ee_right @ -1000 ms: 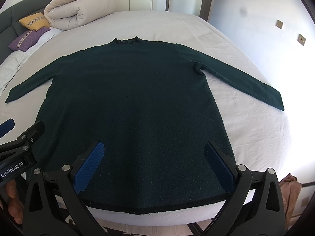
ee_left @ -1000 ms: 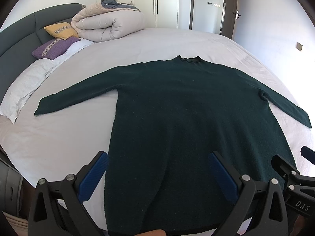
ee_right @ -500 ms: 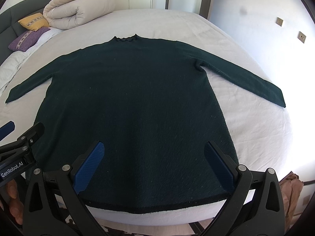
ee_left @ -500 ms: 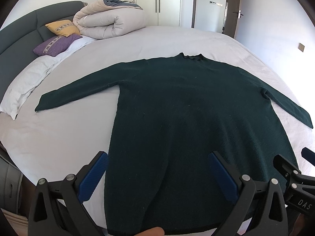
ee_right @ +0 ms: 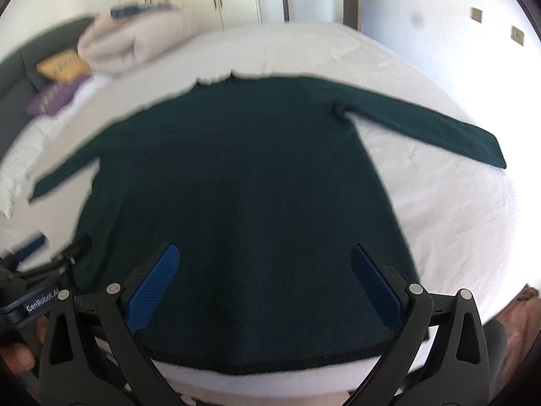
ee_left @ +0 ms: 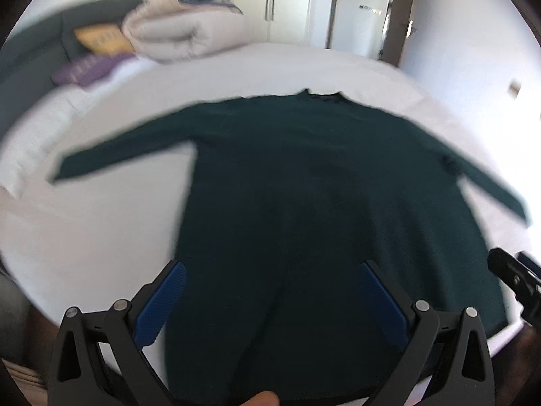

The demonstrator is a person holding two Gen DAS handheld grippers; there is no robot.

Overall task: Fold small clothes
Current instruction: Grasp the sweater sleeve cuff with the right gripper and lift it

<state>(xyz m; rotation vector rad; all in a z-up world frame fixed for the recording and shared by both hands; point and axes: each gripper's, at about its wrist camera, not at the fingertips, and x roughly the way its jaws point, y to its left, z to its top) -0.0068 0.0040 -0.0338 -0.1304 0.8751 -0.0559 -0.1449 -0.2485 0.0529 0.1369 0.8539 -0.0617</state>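
Note:
A dark green long-sleeved sweater (ee_left: 304, 186) lies flat and spread out on a white bed (ee_left: 101, 237), collar at the far side, hem at the near edge, both sleeves stretched sideways. It also shows in the right wrist view (ee_right: 253, 186). My left gripper (ee_left: 270, 299) is open and empty above the hem, left of middle. My right gripper (ee_right: 263, 282) is open and empty above the hem. Each gripper shows at the edge of the other's view. Both views are motion-blurred.
A rolled beige duvet (ee_left: 179, 34), a yellow pillow (ee_left: 101, 40) and a purple pillow (ee_left: 84, 69) lie at the far left by the dark headboard. White wardrobe doors (ee_left: 253, 0) and a doorway stand behind. The bed edge (ee_right: 270, 377) is right below the hem.
Both grippers have moved, blurring both views. The right view has swung, so the sweater sits tilted in it. The sweater lies as before. Both jaws stay open.

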